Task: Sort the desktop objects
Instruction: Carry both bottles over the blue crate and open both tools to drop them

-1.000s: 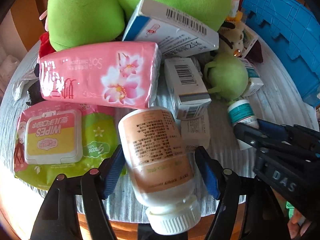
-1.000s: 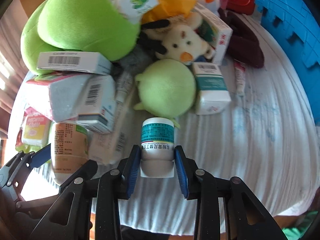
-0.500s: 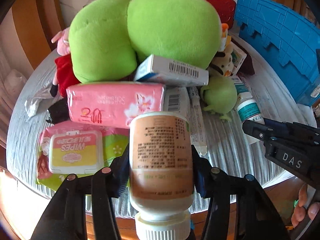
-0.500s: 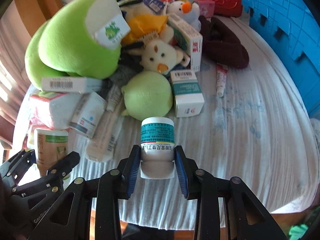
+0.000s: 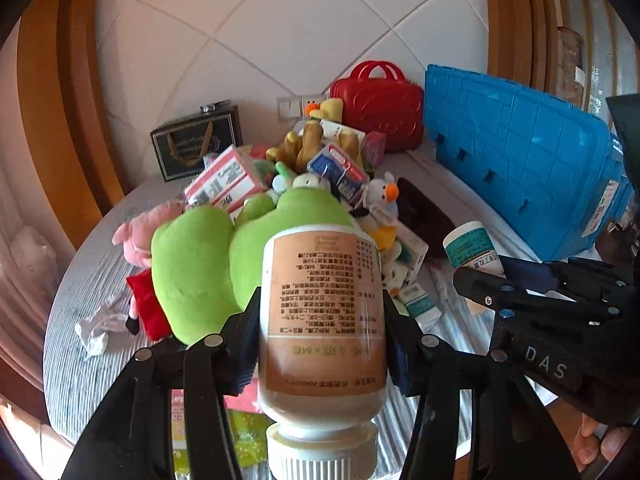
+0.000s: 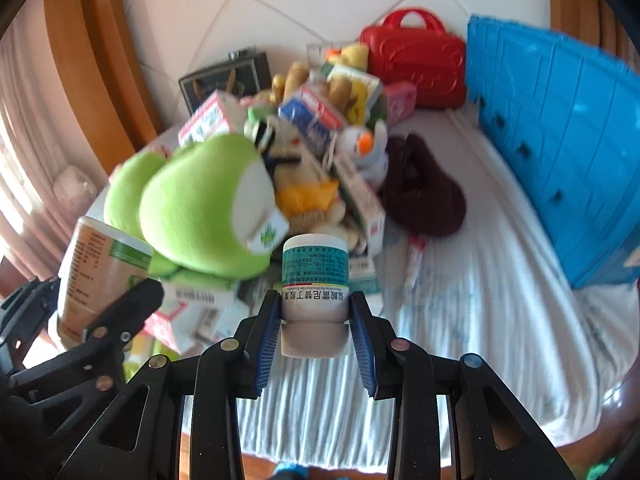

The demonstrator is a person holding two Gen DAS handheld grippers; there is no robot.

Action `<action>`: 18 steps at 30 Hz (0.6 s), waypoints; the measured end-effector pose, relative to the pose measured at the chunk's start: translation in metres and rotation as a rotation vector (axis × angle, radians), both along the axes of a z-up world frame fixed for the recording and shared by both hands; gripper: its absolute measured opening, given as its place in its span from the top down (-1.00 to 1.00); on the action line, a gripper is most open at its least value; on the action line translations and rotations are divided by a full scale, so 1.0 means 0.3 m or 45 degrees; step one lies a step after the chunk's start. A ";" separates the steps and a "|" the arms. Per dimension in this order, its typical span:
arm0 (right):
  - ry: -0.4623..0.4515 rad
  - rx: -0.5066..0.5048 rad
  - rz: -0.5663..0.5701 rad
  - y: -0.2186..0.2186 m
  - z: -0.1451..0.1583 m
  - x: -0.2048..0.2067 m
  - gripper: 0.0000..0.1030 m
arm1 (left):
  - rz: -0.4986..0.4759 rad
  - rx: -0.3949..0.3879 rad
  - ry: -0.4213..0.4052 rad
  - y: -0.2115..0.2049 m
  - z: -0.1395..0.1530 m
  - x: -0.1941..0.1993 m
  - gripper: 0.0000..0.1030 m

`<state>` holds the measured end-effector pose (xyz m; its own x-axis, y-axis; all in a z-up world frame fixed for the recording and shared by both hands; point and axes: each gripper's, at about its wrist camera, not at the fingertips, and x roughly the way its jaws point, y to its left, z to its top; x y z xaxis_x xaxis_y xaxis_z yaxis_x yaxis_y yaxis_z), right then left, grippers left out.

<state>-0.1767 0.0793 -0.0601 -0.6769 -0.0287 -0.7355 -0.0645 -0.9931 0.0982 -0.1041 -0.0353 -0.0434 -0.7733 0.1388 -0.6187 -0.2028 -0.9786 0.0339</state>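
My left gripper is shut on a large orange-labelled bottle with a white cap, held cap toward the camera, above the table. My right gripper is shut on a small white bottle with a teal label, also lifted off the cloth. Each gripper shows in the other's view: the right gripper with its teal bottle at the right, the left gripper with the orange bottle at the left. Below lies a heap of plush toys and medicine boxes.
A big green plush tops the heap on the round cloth-covered table. A blue crate stands at the right, a red toy case and a dark gift bag at the back wall. A brown cloth lies beside the heap.
The left gripper closed on the orange bottle. Both grippers then rose from the table with their bottles and tilted up, so the wall and the far objects came into view.
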 end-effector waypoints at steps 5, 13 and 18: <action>0.154 0.073 -0.065 0.046 0.183 0.022 0.34 | -0.059 0.042 0.103 0.080 0.110 -0.041 0.00; 0.340 0.173 -0.187 0.282 0.451 0.027 0.34 | -0.186 0.058 0.269 0.382 0.316 -0.145 0.00; 0.415 0.209 -0.259 0.596 0.584 -0.029 0.34 | -0.238 0.082 0.343 0.694 0.457 -0.256 0.00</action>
<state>-0.1854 0.2582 0.1152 -0.8550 0.2293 -0.4652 -0.2525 -0.9675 -0.0128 -0.1809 0.1728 0.0938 -0.8653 0.3259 -0.3808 -0.3712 -0.9272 0.0499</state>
